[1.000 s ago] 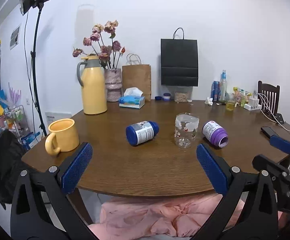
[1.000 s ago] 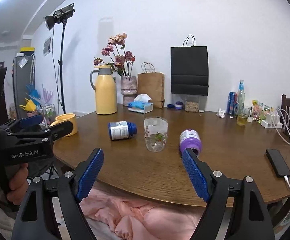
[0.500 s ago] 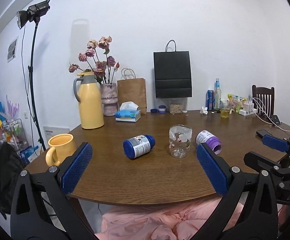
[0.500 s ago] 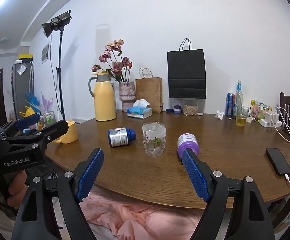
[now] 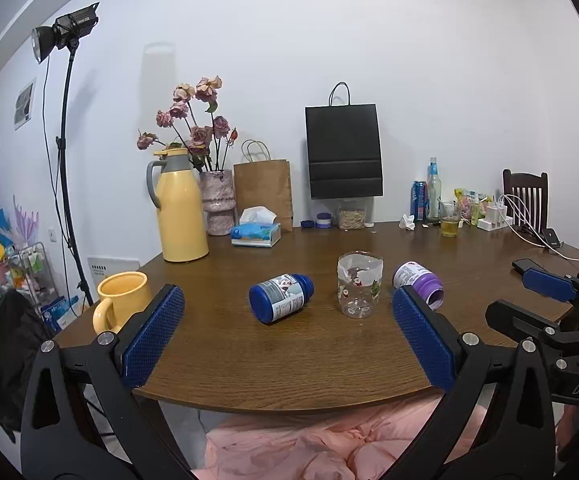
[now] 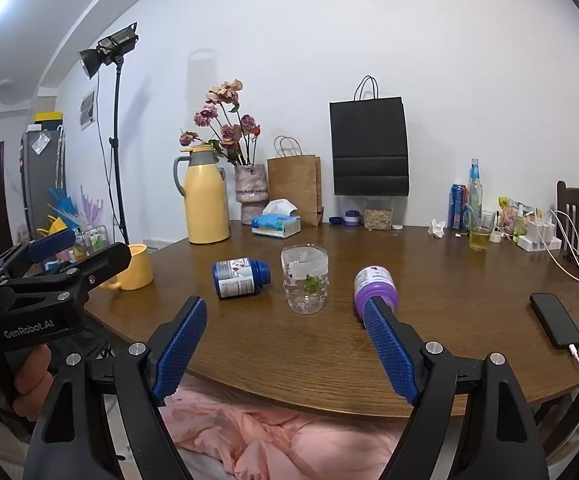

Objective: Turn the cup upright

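Observation:
A clear glass cup with small printed flowers stands on the brown round table, between a blue bottle and a purple bottle, both lying on their sides. The cup also shows in the right wrist view. Whether its mouth faces up or down I cannot tell. My left gripper is open and empty, held near the table's front edge. My right gripper is open and empty, also short of the front edge, with the cup ahead between its fingers.
A yellow mug stands at the table's left edge. A yellow thermos, flower vase, tissue box and paper bags line the back. A phone on a cable lies at the right. Pink cloth lies below the front edge.
Both grippers have lowered and tilted up slightly, so the table objects sit lower in each view. Both stay open and nothing on the table has moved.

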`<state>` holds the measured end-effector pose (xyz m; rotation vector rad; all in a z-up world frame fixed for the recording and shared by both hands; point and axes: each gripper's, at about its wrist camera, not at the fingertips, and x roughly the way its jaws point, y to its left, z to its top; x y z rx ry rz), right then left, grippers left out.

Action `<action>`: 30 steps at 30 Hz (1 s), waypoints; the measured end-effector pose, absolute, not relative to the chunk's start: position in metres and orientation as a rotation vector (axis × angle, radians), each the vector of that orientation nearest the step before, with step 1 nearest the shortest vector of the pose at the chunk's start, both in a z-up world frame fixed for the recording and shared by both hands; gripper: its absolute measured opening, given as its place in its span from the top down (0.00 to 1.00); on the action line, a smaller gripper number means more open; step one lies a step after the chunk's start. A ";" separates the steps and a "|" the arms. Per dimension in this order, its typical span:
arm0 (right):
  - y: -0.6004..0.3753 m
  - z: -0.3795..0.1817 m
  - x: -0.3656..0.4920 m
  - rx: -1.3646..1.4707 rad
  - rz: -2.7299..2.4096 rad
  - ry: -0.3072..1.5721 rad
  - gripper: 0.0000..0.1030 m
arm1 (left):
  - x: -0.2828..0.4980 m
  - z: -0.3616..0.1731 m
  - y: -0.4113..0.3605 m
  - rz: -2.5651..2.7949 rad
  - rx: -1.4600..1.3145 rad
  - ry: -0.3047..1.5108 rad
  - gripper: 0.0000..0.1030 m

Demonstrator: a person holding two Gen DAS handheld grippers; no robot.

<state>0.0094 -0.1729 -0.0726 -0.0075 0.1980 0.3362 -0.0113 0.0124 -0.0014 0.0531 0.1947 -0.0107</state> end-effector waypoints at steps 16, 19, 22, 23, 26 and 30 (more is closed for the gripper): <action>-0.170 -0.073 0.008 -0.004 0.330 0.199 0.18 | -0.011 -0.002 0.011 -0.019 0.053 0.203 0.00; -0.170 -0.073 0.008 -0.003 0.329 0.197 0.18 | -0.011 -0.002 0.011 -0.019 0.054 0.203 0.00; -0.170 -0.073 0.009 -0.003 0.329 0.197 0.18 | -0.011 -0.002 0.011 -0.020 0.053 0.202 0.00; -0.170 -0.073 0.008 -0.003 0.329 0.196 0.18 | -0.012 -0.002 0.011 -0.020 0.053 0.201 0.00; -0.171 -0.073 0.008 -0.005 0.329 0.195 0.18 | -0.011 -0.003 0.012 -0.020 0.052 0.204 0.00; -0.171 -0.073 0.008 -0.001 0.328 0.200 0.18 | -0.010 -0.004 0.011 -0.016 0.047 0.213 0.00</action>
